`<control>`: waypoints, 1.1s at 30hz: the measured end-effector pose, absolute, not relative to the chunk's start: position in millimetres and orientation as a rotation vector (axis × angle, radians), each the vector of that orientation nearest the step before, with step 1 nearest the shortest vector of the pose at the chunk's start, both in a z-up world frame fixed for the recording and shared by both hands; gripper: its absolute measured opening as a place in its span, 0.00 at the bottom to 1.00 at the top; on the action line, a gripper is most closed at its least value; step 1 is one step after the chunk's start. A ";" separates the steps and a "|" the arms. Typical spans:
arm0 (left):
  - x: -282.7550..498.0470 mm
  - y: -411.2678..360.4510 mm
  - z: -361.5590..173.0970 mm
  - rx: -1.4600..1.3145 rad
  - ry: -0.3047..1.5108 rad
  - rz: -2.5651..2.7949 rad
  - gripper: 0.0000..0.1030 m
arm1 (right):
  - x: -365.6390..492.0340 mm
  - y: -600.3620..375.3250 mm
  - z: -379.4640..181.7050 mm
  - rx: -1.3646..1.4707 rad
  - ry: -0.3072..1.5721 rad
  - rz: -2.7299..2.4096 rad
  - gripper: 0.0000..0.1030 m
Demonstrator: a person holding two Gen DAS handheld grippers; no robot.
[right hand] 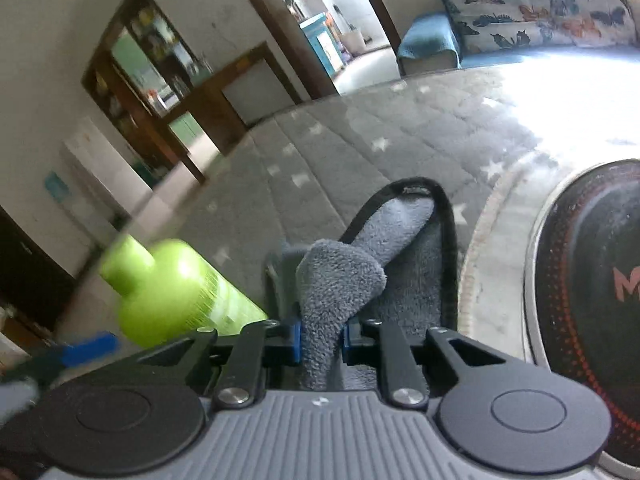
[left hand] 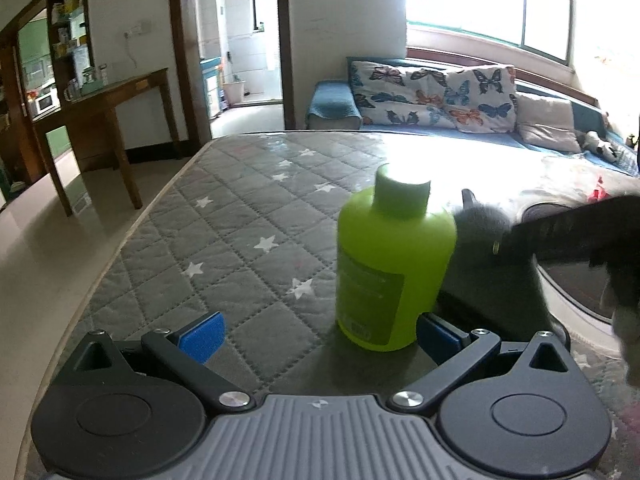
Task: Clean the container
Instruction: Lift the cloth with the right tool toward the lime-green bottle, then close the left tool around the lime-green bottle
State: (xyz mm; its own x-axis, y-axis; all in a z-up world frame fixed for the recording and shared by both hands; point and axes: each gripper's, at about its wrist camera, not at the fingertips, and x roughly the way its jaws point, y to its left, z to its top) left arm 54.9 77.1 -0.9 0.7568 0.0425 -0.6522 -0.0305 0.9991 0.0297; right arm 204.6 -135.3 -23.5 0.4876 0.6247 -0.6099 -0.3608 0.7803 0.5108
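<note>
Left wrist view
- left hand-held gripper [left hand: 320, 334]: jaws spread wide, nothing between the blue pads [left hand: 202, 336]
- green bottle [left hand: 394, 264]: standing upright on the quilted star-print mattress [left hand: 224, 216], cap on, just ahead of the gripper and closer to its right-side pad
- grey cloth [left hand: 486, 276]: right behind the bottle, touching or nearly touching it, kinda blurry
- container [left hand: 576, 280]: only a dark round edge with a pale rim, right of the cloth

Right wrist view
- right hand-held gripper [right hand: 320, 344]: pinched tight on the grey cloth [right hand: 340, 280], which bunches up out of the pads
- green bottle [right hand: 176, 292]: off to the left, blurred
- container [right hand: 592, 264]: big round dark thing with red dots and a pale rim, sitting on the mattress [right hand: 360, 148] just right of the cloth
</note>
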 end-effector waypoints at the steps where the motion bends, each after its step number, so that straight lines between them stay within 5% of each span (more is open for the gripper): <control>1: 55.5 76.6 -0.3 0.019 0.709 0.034 1.00 | 206.2 -140.2 -17.8 0.372 0.862 0.629 0.15; 10: 67.3 70.8 2.3 0.022 0.694 -0.015 1.00 | 225.0 -151.3 29.6 0.623 0.776 0.847 0.15; 24: 87.0 72.2 -11.6 0.021 0.709 -0.068 1.00 | 264.0 -136.0 -33.0 0.669 0.915 0.812 0.17; 33: 88.4 75.1 -11.6 -0.027 0.694 -0.115 1.00 | 249.3 -117.9 -62.6 0.397 0.973 0.756 0.17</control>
State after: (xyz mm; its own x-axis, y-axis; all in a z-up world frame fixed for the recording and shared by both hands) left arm 88.4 75.1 -11.6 0.7627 -0.1147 -0.6365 0.0966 0.9933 -0.0633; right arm 249.3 -118.0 -62.6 0.3407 0.7297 -0.5928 -0.3942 0.6833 0.6146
